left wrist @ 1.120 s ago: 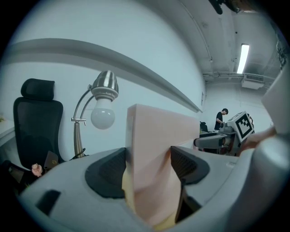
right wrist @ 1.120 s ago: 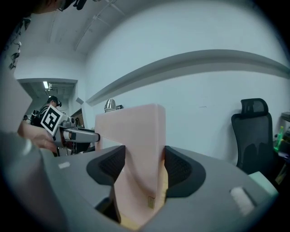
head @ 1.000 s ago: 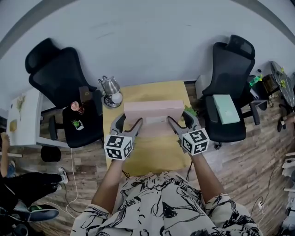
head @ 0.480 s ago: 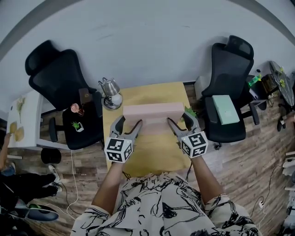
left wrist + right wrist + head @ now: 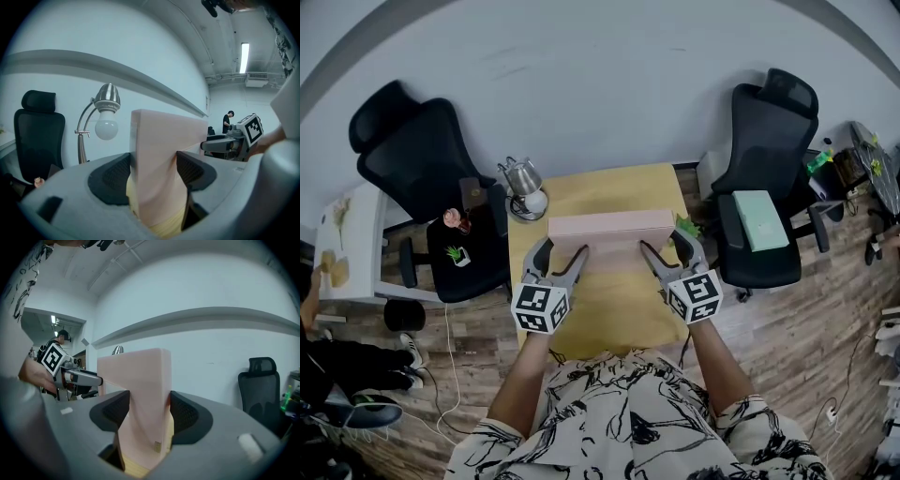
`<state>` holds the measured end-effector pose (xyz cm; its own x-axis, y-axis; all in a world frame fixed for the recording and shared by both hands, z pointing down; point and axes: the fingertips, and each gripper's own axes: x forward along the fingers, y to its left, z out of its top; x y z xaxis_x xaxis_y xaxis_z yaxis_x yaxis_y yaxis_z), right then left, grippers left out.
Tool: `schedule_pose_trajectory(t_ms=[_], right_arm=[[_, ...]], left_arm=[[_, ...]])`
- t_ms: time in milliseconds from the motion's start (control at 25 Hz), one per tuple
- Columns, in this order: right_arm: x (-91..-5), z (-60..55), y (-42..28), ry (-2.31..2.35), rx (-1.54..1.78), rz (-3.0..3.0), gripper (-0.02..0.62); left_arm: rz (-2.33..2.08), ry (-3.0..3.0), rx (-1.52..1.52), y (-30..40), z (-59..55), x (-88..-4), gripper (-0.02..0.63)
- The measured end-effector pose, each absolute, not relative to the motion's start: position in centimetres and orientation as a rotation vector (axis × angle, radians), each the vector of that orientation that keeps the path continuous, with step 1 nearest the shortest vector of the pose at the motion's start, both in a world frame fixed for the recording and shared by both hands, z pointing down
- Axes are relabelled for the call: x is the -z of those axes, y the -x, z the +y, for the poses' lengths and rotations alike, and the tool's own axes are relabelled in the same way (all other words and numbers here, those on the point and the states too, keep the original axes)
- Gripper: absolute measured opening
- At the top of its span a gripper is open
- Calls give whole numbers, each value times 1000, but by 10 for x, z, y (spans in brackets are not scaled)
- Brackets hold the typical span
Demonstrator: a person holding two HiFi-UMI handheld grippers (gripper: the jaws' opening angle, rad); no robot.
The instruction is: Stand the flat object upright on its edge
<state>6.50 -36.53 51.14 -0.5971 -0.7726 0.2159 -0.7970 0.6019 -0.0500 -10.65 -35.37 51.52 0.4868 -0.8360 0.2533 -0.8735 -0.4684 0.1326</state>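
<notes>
A pink flat box (image 5: 611, 225) stands upright on its long edge across the far half of a yellow bench (image 5: 609, 314), clamped at both ends. The left tongs (image 5: 562, 251) pinch its left end and the right tongs (image 5: 665, 244) its right end, dark pads pressed on both broad faces. A chrome desk lamp (image 5: 523, 184) sits at the bench's far left corner. A black office chair (image 5: 417, 155) stands off the left edge and a second chair (image 5: 769, 141) off the right, a pale green box (image 5: 755, 221) on its seat.

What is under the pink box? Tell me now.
Only the yellow table shows under the pink box, upright on its long edge. The strip directly beneath is covered by the box itself.
</notes>
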Motion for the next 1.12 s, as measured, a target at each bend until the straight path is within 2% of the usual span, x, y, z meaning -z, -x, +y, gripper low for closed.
schedule_pose_trajectory(t_ms=[1120], right_arm=[[-520,-359,-69,-1259,-230,-2748,279]], left_arm=[[-1445,-2562,-200,101,-344,-521,313]])
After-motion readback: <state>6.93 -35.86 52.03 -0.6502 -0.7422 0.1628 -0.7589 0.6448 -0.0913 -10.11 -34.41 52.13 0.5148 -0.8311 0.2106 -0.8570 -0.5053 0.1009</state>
